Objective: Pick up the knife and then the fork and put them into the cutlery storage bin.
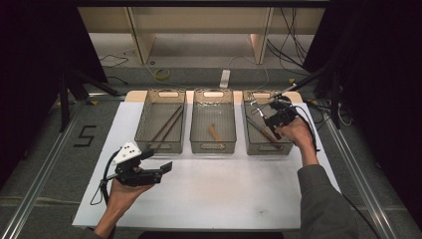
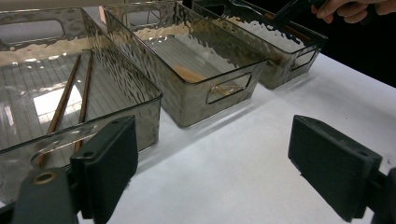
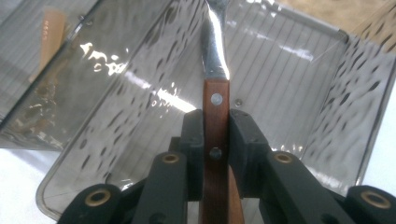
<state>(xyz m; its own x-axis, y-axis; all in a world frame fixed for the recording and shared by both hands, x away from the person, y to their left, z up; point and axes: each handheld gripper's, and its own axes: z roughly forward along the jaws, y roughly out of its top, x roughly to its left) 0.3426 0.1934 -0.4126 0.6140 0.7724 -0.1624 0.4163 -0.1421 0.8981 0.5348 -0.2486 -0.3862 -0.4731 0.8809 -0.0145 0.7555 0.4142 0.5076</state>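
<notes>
My right gripper [image 1: 272, 119] is over the right bin [image 1: 268, 149], shut on the riveted wooden handle of a metal utensil [image 3: 215, 42]. In the right gripper view the jaws clamp the handle from both sides, and the shiny metal part points into the bin [image 3: 355, 116]. The utensil's metal end [image 1: 259, 106] pokes out toward the far left of that bin. My left gripper [image 1: 158, 160] hovers open over the white table, in front of the left bin [image 1: 160, 147]. Nothing lies between its pads [image 2: 107, 163].
A pair of brown chopsticks [image 1: 166, 124] lies in the left bin. The middle bin [image 1: 213, 148] holds a short wooden piece [image 1: 215, 133]. Another wood-handled item [image 1: 266, 133] lies in the right bin. The white tabletop [image 1: 224, 189] spreads in front of the bins.
</notes>
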